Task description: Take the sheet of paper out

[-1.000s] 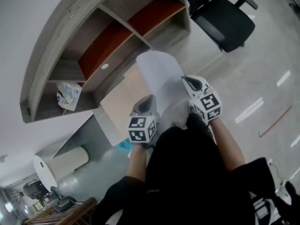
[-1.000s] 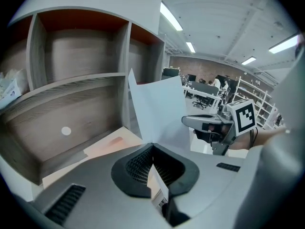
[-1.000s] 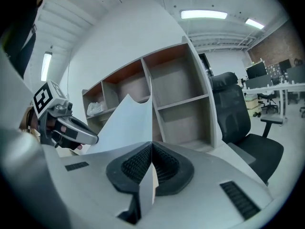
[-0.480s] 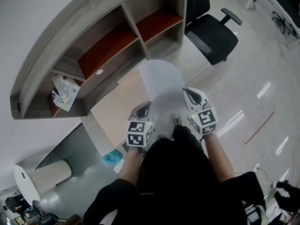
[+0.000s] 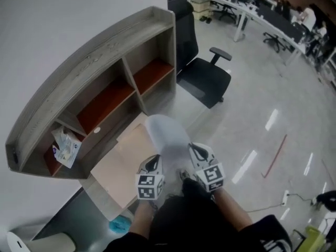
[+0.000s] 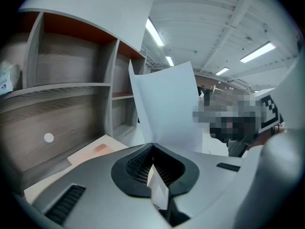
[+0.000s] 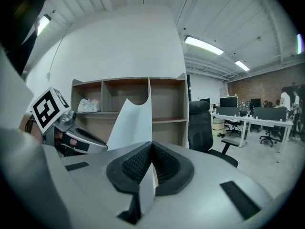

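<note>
Withdrawal: raising sheet of paper [image 5: 166,134] farther off desk [image 5: 116,169], pinching it in left gripper [image 5: 153,160] and right gripper [image 5: 196,150]; nearing completion.

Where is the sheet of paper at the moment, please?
In the head view the sheet of paper is at centre, gripped between the left gripper and right gripper, by the desk fronting the shelf unit.

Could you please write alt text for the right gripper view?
The right tongs are shut on a sheet of paper standing before a wooden shelf unit. The left tongs show at left, an office chair at right.
</note>
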